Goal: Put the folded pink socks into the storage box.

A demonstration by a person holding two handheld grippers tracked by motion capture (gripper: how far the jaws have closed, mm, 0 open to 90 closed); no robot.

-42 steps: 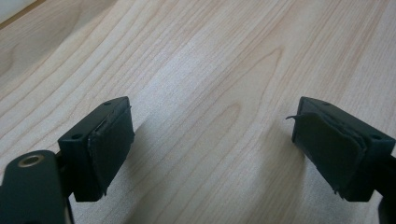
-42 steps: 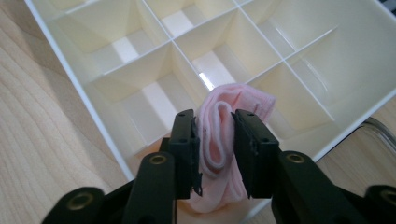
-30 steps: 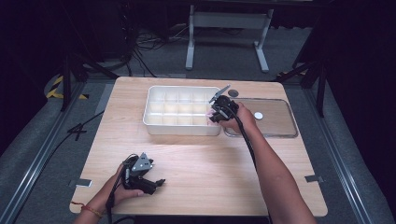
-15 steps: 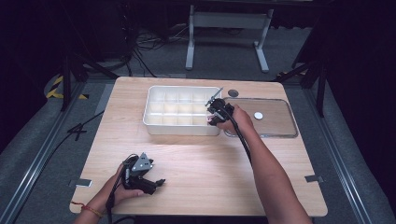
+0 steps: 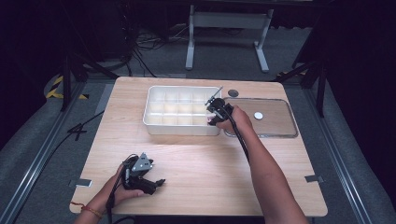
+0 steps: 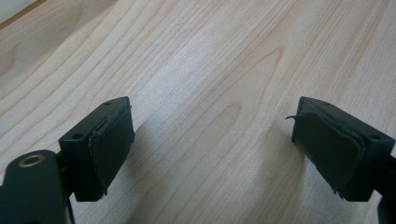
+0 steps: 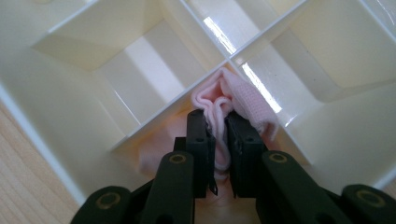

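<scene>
Pink cloth [image 7: 224,109], pinched by right gripper [image 7: 219,128] over white divided tray [image 5: 154,122]. Left gripper [image 6: 212,140], jaws apart, on pale wooden table [image 5: 205,158]. Dark room beyond.

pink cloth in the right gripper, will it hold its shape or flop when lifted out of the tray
The pink cloth bunches into soft folds between the right gripper pads, so it will probably droop. Its knit texture suggests it is light and unlikely to slip. It might snag the divided tray wall.

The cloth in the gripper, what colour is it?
Pale pink cloth, clearest in the right gripper view.

Bright tabletop (dark, dim surroundings)
</scene>
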